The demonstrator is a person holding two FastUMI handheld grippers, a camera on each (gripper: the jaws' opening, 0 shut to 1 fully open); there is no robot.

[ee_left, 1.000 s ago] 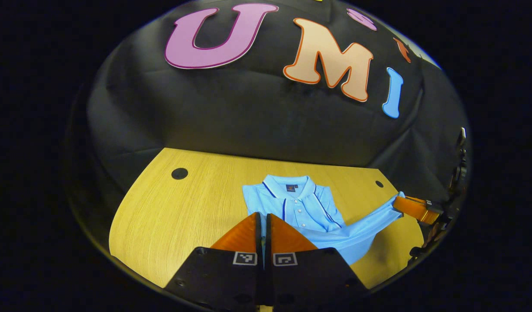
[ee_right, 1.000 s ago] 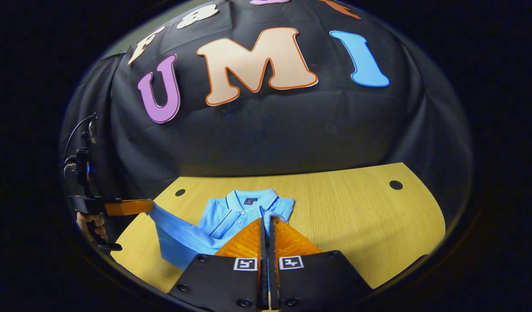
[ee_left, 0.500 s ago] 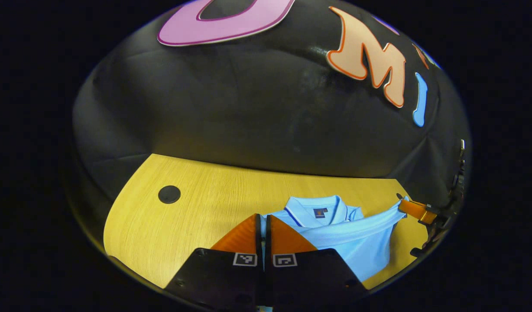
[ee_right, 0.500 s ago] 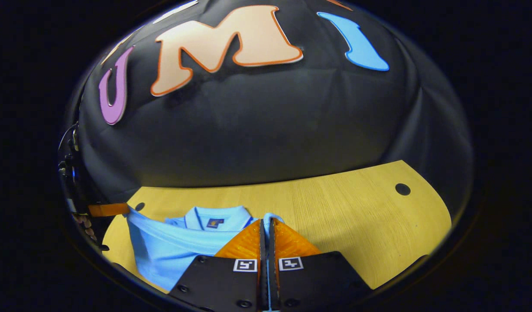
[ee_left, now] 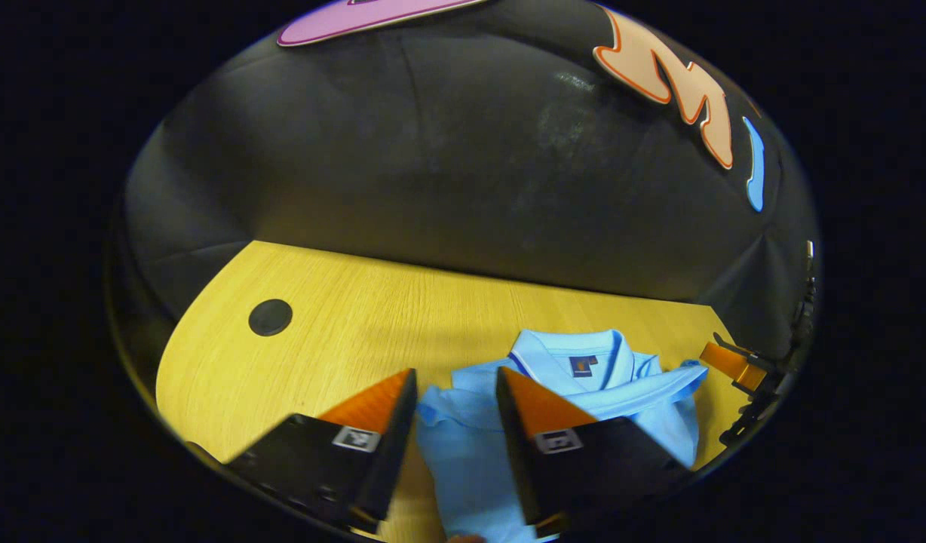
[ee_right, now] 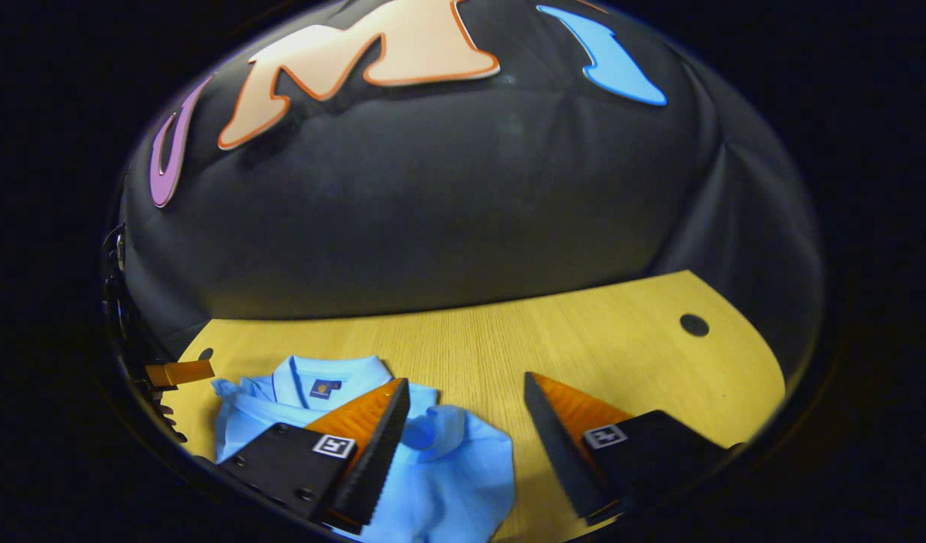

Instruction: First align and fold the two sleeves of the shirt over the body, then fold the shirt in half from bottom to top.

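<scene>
The light blue polo shirt [ee_left: 584, 392] lies on the yellow wood-grain counter [ee_left: 342, 332], folded bottom over top, with the collar and its small dark neck label facing up at the far side and the doubled fabric bunched in soft ridges just below it.

In the left gripper view, the left claw [ee_left: 455, 392] is spread wide, its two fingers apart with blue cloth showing in the gap between them; neither finger grips the cloth. It points forward and downward over the shirt's left edge, low above the counter. At the right edge of this view the other claw appears small, just beside the shirt's right shoulder.

In the right gripper view, the right claw [ee_right: 467, 407] is likewise spread wide. Its left finger [ee_right: 365, 422] overlaps the shirt [ee_right: 448, 460] near the collar, while its right finger stands over bare counter [ee_right: 584, 339], apart from the cloth. This claw also tilts down toward the counter, close to it. At the far left of this view the other claw's finger tip shows just beside the shirt's corner. A round dark hole [ee_right: 694, 325] sits in the counter well apart from the shirt.
</scene>
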